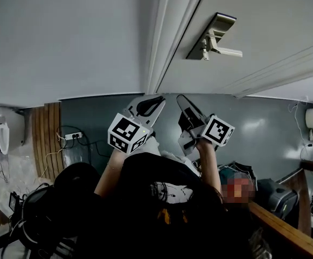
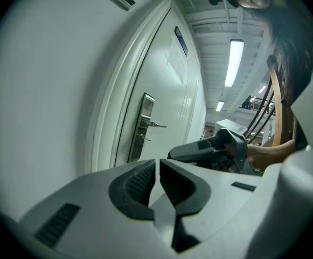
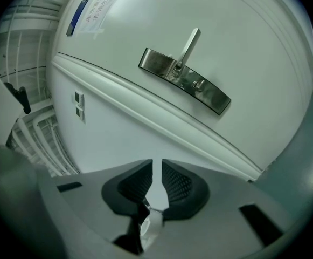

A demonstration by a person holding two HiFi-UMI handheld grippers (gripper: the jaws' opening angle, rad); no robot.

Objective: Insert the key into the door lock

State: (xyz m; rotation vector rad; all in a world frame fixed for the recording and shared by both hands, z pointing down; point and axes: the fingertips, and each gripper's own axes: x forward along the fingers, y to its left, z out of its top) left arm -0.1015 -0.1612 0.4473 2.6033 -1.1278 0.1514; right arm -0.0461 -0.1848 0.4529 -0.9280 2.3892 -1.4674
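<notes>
Right hand-held gripper (image 3: 157, 169) is pinched on a small pale metal piece, seemingly the key (image 3: 150, 220), low between its pads. Left hand-held gripper (image 2: 157, 166) is closed and empty. Both hover well short of the door lock (image 3: 183, 80) on the white door (image 3: 253, 42).

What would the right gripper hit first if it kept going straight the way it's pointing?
Most likely the white door frame, not the lock plate, which sits above the line of the right gripper. Depth is hard to judge.

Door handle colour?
Silver metal handle, clearest in the right gripper view.
</notes>
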